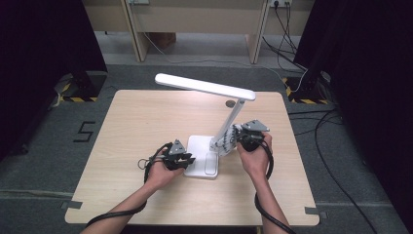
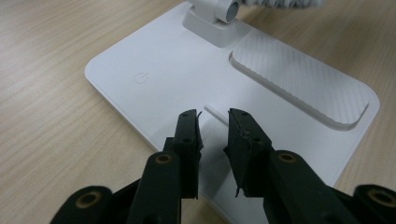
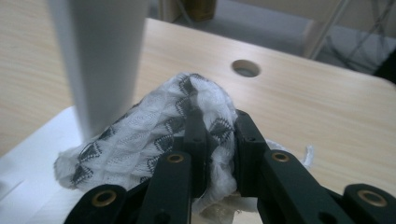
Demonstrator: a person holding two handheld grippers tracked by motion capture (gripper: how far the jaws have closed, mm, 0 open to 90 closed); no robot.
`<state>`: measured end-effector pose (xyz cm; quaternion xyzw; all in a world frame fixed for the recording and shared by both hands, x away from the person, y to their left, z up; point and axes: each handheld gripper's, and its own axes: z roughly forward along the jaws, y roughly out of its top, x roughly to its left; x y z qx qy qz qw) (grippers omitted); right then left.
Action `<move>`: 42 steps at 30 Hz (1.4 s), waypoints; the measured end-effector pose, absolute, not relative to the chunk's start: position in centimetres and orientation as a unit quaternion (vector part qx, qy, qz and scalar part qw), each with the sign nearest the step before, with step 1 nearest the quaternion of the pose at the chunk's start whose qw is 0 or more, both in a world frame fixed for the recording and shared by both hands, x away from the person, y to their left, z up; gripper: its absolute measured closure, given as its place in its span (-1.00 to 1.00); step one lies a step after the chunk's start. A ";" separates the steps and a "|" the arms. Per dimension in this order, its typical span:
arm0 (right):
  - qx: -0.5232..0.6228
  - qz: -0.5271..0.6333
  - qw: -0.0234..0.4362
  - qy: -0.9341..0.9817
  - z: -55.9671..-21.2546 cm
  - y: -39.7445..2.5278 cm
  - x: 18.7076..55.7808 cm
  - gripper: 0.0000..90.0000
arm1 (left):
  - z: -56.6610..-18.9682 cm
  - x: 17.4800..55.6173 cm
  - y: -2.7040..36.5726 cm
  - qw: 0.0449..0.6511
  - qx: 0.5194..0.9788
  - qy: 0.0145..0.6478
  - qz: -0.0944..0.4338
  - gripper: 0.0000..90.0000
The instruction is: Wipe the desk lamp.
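Right tongs [image 3: 215,140] clamped on cloth [image 3: 140,140].

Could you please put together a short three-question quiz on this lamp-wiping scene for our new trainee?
1. True or false: the right gripper is shut on a patterned cloth.
2. What does the cloth touch? A) the lamp's arm B) the lamp's head C) the hole in the table
3. Over which part of the lamp are the left gripper jaws poised?

Key
1. True.
2. A, low down near the hinge.
3. The white base, near its front edge, with the jaws slightly apart and nothing between them.
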<state>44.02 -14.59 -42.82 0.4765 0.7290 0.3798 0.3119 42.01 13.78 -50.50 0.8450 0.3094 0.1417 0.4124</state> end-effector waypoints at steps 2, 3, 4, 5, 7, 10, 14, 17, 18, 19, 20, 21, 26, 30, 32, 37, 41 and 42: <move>0.482 0.368 0.328 0.724 -42.6 -14.7 44.2 0.76 | -50.5 42.0 13.8 0.412 0.845 0.310 0.142 0.62; 0.484 0.365 0.333 0.722 -42.5 -14.7 44.2 0.76 | -50.5 42.0 13.8 0.412 0.846 0.309 0.140 0.62; 0.486 0.360 0.341 0.720 -42.6 -14.7 44.3 0.76 | -50.5 42.0 13.8 0.412 0.845 0.309 0.140 0.62; 0.492 0.355 0.346 0.716 -42.7 -14.7 44.5 0.76 | -50.5 42.0 13.8 0.413 0.845 0.310 0.142 0.62; 0.496 0.348 0.354 0.712 -42.9 -14.7 44.7 0.76 | -50.5 42.0 13.8 0.412 0.845 0.309 0.142 0.62; 0.508 0.341 0.362 0.703 -43.4 -14.5 45.0 0.76 | -50.5 42.0 13.8 0.412 0.845 0.309 0.142 0.62; 0.509 0.352 0.362 0.697 -43.7 -14.1 45.2 0.76 | -50.5 42.0 13.8 0.412 0.846 0.309 0.141 0.62; 0.505 0.361 0.345 0.704 -44.2 -13.4 45.5 0.75 | -50.5 42.0 13.8 0.412 0.845 0.309 0.142 0.62; 0.505 0.361 0.342 0.706 -44.3 -13.2 45.6 0.75 | -50.5 42.0 13.8 0.412 0.845 0.309 0.142 0.62; 0.504 0.362 0.336 0.708 -44.5 -13.0 45.6 0.75 | -50.5 42.0 13.8 0.412 0.845 0.309 0.142 0.62; 0.503 0.366 0.326 0.712 -44.7 -12.8 45.7 0.75 | -50.5 42.0 13.8 0.412 0.845 0.309 0.142 0.62; 0.505 0.369 0.317 0.713 -44.9 -12.7 45.7 0.75 | -50.5 42.0 13.8 0.411 0.846 0.309 0.142 0.62; 0.499 0.364 0.282 0.734 -45.4 -12.6 45.6 0.76 | -50.5 42.0 13.8 0.411 0.846 0.309 0.142 0.62; 0.489 0.361 0.246 0.754 -45.6 -12.6 45.0 0.76 | -50.5 42.0 13.7 0.412 0.845 0.310 0.142 0.62; 0.486 0.364 0.231 0.761 -45.7 -12.6 44.4 0.76 | -50.5 42.0 13.7 0.412 0.845 0.310 0.143 0.62; 0.479 0.365 0.189 0.775 -46.2 -12.6 43.5 0.76 | -50.5 42.0 13.7 0.412 0.844 0.311 0.143 0.62; 0.470 0.365 0.160 0.788 -46.9 -12.3 42.8 0.76 | -50.5 42.0 13.7 0.412 0.844 0.311 0.143 0.62; 0.468 0.364 0.155 0.790 -47.0 -12.2 42.7 0.76 | -50.5 42.0 13.7 0.411 0.845 0.311 0.143 0.62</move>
